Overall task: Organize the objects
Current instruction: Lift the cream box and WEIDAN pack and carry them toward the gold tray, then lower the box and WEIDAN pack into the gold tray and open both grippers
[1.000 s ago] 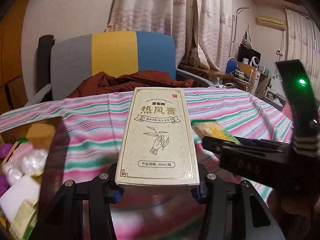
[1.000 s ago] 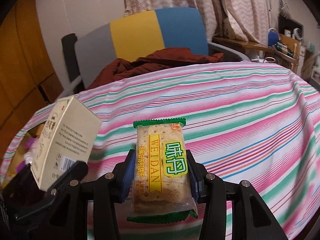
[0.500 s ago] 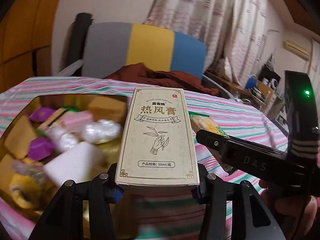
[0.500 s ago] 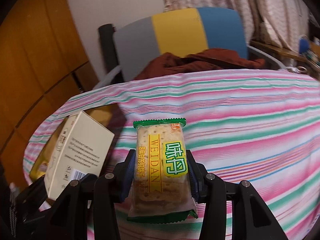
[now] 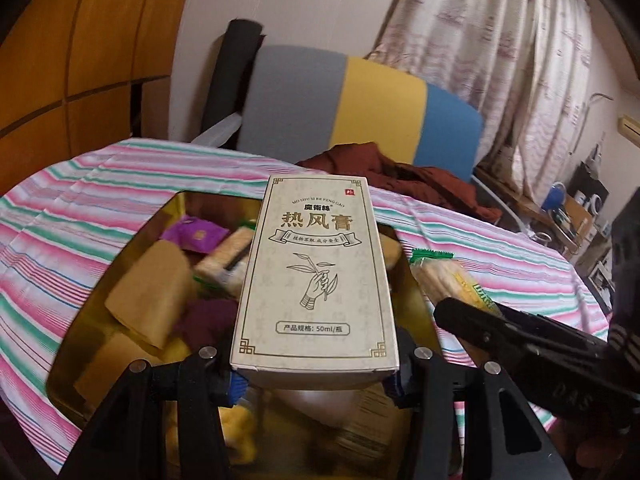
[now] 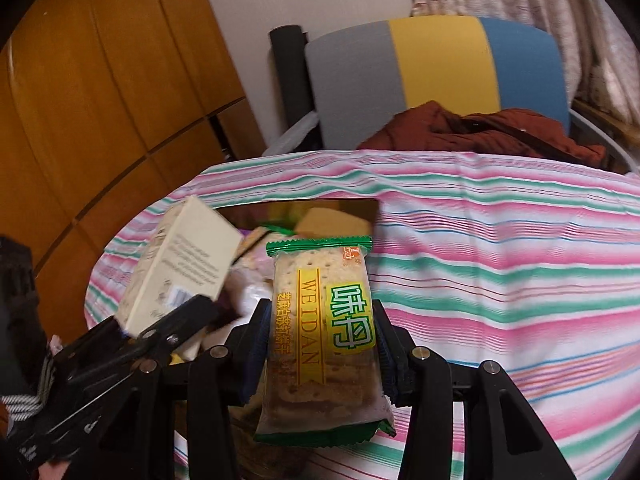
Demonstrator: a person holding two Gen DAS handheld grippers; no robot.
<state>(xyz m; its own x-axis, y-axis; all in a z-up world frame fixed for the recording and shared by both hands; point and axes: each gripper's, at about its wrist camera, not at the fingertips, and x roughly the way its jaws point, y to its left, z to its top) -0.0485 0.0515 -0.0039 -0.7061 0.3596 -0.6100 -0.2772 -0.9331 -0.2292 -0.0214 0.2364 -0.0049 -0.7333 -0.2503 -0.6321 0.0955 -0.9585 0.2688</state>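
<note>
A: What is each gripper carrying, and what is it made of?

B: The left gripper [image 5: 316,376] has its fingers clenched on the lower end of a cream carton [image 5: 316,276], a tall matte cardboard box with gilt borders, printed characters and a line drawing of a hand with a sprig. The right gripper [image 6: 320,344] has its fingers clamped on both sides of a cracker packet [image 6: 324,340], a glossy clear wrapper with crimped green ends, a yellow band and pale dimpled crackers showing through.

A: Where do they sit over the desk?

B: Both are held in the air above the gold tin [image 5: 80,304], an open, shiny, mirror-like box standing on the desk's striped cloth [image 6: 500,264] in pink, green and white. In the right wrist view the carton lies at 9 o'clock from the packet, tilted; in the left wrist view the packet pokes out at 3 o'clock from the carton.

A: What is in the tin?

B: A loose jumble: a tan wedge-shaped pack [image 5: 152,300], a purple wrapper [image 5: 196,236], a beige cracker pack [image 5: 228,256], and something yellow at 6 o'clock, too blurred to name.

A: Beyond the desk?

B: A chair [image 6: 436,76] with grey, yellow and blue panels, rust-brown cloth [image 6: 480,128] bunched on it.
</note>
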